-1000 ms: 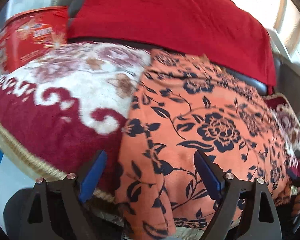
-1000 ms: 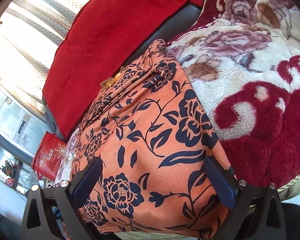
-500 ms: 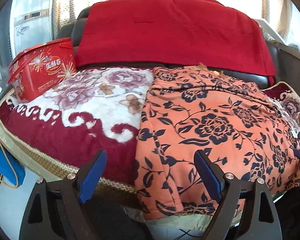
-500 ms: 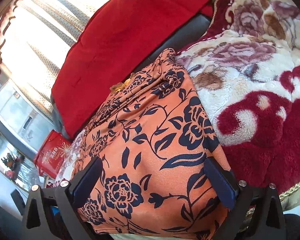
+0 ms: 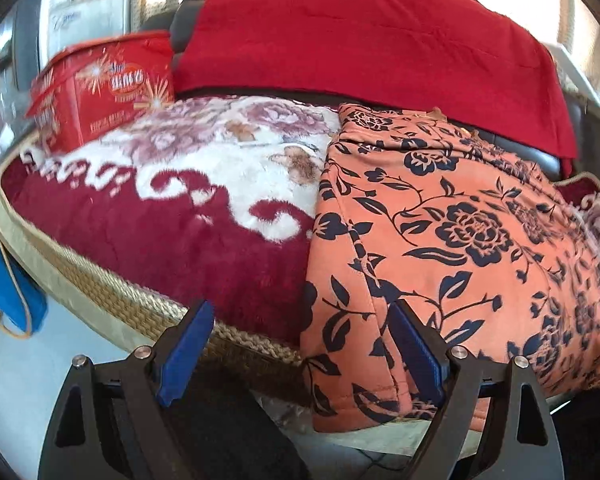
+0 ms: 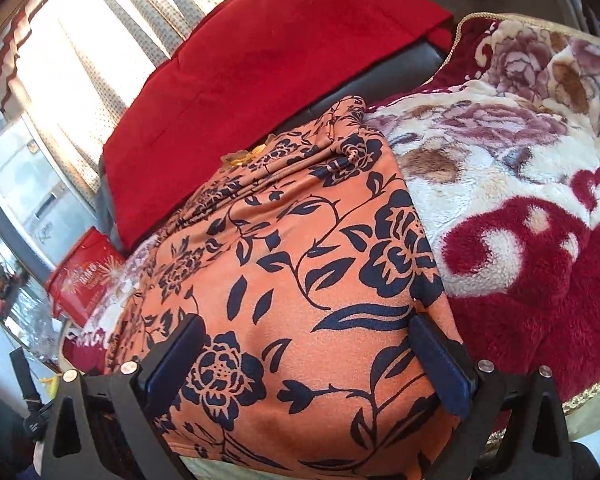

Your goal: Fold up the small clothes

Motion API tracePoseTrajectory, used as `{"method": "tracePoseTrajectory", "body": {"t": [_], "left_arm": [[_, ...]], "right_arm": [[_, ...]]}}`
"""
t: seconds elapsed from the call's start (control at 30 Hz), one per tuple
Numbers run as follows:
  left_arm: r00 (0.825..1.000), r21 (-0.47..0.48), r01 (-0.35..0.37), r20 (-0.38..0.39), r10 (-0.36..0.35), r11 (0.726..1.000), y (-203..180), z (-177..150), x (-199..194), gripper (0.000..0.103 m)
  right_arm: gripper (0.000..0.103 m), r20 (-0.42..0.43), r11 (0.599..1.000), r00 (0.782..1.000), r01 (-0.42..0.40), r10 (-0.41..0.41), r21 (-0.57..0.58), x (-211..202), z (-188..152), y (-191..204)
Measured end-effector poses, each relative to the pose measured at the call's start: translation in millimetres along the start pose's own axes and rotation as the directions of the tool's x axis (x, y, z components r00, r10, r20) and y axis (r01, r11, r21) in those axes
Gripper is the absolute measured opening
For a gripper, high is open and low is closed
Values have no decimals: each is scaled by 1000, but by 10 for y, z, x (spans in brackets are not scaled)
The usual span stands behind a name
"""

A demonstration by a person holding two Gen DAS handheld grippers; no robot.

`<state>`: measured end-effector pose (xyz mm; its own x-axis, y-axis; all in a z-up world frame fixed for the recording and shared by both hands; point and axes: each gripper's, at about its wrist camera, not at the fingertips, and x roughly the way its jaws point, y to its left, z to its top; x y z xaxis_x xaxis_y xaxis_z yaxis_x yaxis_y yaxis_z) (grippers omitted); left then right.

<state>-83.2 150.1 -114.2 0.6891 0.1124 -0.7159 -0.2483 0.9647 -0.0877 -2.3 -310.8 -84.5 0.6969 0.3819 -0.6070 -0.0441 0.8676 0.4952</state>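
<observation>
An orange garment with a dark blue flower print (image 5: 452, 240) lies spread flat on a red and white fleece blanket (image 5: 172, 200). Its near edge hangs over the seat's front edge. My left gripper (image 5: 300, 356) is open and empty, just in front of the garment's near left corner, with the blue right pad (image 5: 416, 356) against the cloth. In the right wrist view the same garment (image 6: 300, 272) fills the middle. My right gripper (image 6: 308, 364) is open, with its jaws on either side of the garment's near edge, not closed on it.
A red cloth (image 5: 372, 36) drapes over the dark seat back behind the garment. A red tin box (image 5: 104, 88) stands at the blanket's far left. A blue object (image 5: 4, 280) hangs at the left edge. Curtained windows (image 6: 92, 40) lie behind.
The left gripper has pulled back and lowered, so more of the blanket and red tin box show. The right gripper has moved slightly closer to the garment. Both stay open.
</observation>
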Motion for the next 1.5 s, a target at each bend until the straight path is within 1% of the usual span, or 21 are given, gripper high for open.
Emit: {"method": "tracePoseTrajectory", "body": {"t": [0.1, 0.17, 0.23, 0.3, 0.37, 0.43, 0.5, 0.53, 0.57, 0.67, 0.73, 0.87, 1.0, 1.1, 1.17, 1.2, 1.3, 1.33, 1.37, 1.43, 1.5], "left_arm": [[1000, -28, 15, 18, -15, 999, 72, -5, 8, 89], [999, -39, 35, -18, -36, 999, 115, -49, 90, 89], [997, -61, 62, -32, -64, 996, 161, -60, 124, 89], [995, -90, 94, -16, -96, 991, 218, -47, 108, 89], [992, -117, 122, -3, -123, 986, 259, -47, 106, 89], [990, -131, 143, 2, -144, 981, 275, -48, 111, 89], [986, -131, 165, 3, -166, 977, 280, -56, 126, 89], [985, -130, 171, 2, -172, 977, 283, -56, 135, 89], [984, -129, 175, -1, -177, 976, 286, -61, 152, 89], [983, -125, 173, -42, -180, 977, 294, -60, 267, 89], [983, -115, 175, -43, -181, 978, 291, -59, 283, 89], [982, -87, 181, -46, -186, 980, 277, -65, 300, 89], [979, -101, 192, -52, -198, 976, 316, -61, 330, 89], [980, -124, 185, -53, -193, 975, 319, -68, 311, 89], [982, -124, 172, -54, -180, 977, 308, -69, 285, 89], [984, -123, 163, -56, -171, 979, 306, -74, 264, 89], [988, -147, 131, -64, -141, 980, 375, -80, 136, 89], [989, -158, 123, -62, -134, 980, 401, -89, 101, 89], [989, -168, 116, -74, -130, 979, 423, -103, 85, 89], [980, -170, 114, -140, -138, 979, 439, -152, 143, 89], [977, -169, 90, -177, -120, 982, 437, -182, 183, 89]], "right_arm": [[102, -42, 998, 998, 38, -36, 46, -108, -58, 14], [102, -65, 995, 996, 60, -55, 77, -236, -172, 16], [102, -94, 984, 992, 97, -83, 151, -371, -268, -39], [102, -45, 978, 992, 122, -116, 168, -540, -286, -38], [102, 3, 968, 981, 189, -192, 163, -667, -322, -7], [102, 4, 951, 967, 250, -255, 180, -711, -372, 5], [102, 9, 936, 958, 279, -288, 213, -762, -376, 12], [102, 17, 930, 949, 305, -315, 204, -789, -364, 49], [102, 15, 929, 946, 316, -325, 194, -790, -354, 79], [102, -57, 917, 935, 354, -349, 186, -711, -331, 116], [102, -88, 909, 932, 363, -353, 203, -699, -300, 93], [102, -102, 892, 920, 393, -380, 223, -726, -275, -3], [102, -172, 895, 915, 396, -366, 204, -653, -263, -173], [102, -268, 921, 911, 360, -312, 151, -554, -252, -368], [101, -310, 934, 907, 335, -285, 123, -503, -268, -448], [97, -332, 946, 906, 309, -260, 101, -457, -274, -479], [76, -358, 967, 910, 246, -210, 59, -361, -301, -495], [73, -362, 972, 911, 230, -196, 54, -334, -308, -505], [73, -366, 975, 913, 214, -179, 56, -302, -321, -513], [73, -371, 982, 918, 179, -143, 64, -249, -359, -520], [71, -372, 987, 921, 149, -117, 58, -213, -390, -500]]}}
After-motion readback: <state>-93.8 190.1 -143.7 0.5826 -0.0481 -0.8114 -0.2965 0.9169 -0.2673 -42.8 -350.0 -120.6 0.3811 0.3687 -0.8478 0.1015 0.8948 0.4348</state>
